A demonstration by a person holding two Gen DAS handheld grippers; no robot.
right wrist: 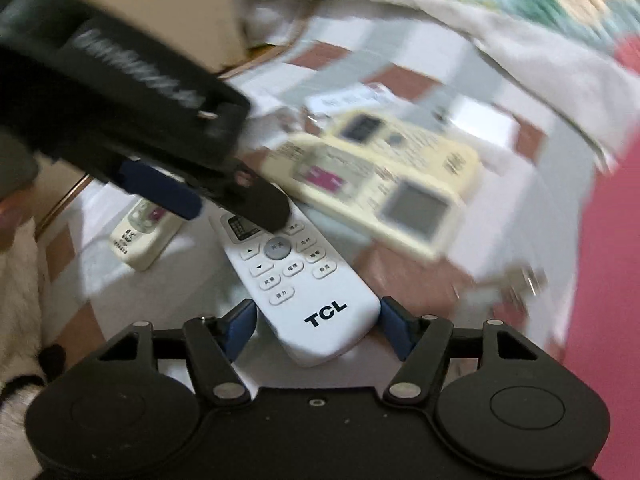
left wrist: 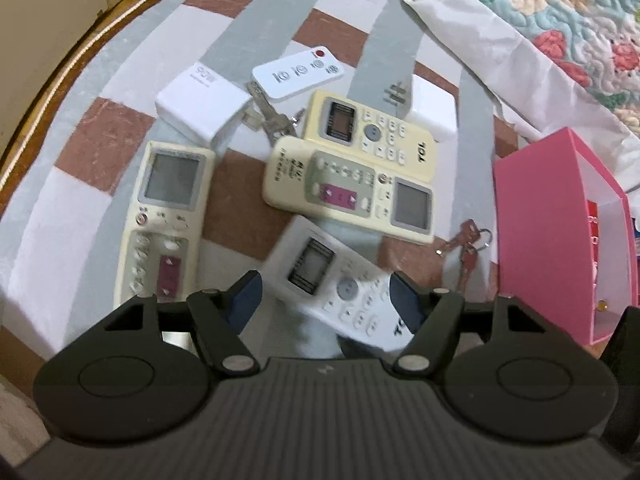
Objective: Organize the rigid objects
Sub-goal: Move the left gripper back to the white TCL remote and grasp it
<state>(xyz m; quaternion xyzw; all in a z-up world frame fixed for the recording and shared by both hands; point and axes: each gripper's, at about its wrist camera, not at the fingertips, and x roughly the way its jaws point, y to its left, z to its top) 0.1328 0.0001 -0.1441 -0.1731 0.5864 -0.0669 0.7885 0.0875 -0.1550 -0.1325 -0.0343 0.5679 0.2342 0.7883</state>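
White TCL remote (right wrist: 300, 280): its end pinched between right gripper (right wrist: 318, 326) pads. Left gripper (left wrist: 326, 300): jaws spread astride the screen end, contact unclear. Pink box (left wrist: 560, 232) beside.

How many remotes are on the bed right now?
5: small white remote at the far end, TCL cream, cream with purple panel, cream one on the left, white TCL between the grippers.

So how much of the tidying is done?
Hardly started. Nothing looks put away yet. The right gripper grips the white remote, and the left gripper sits open around its other end. The other remotes, chargers and keys lie on the bed beside the pink box.
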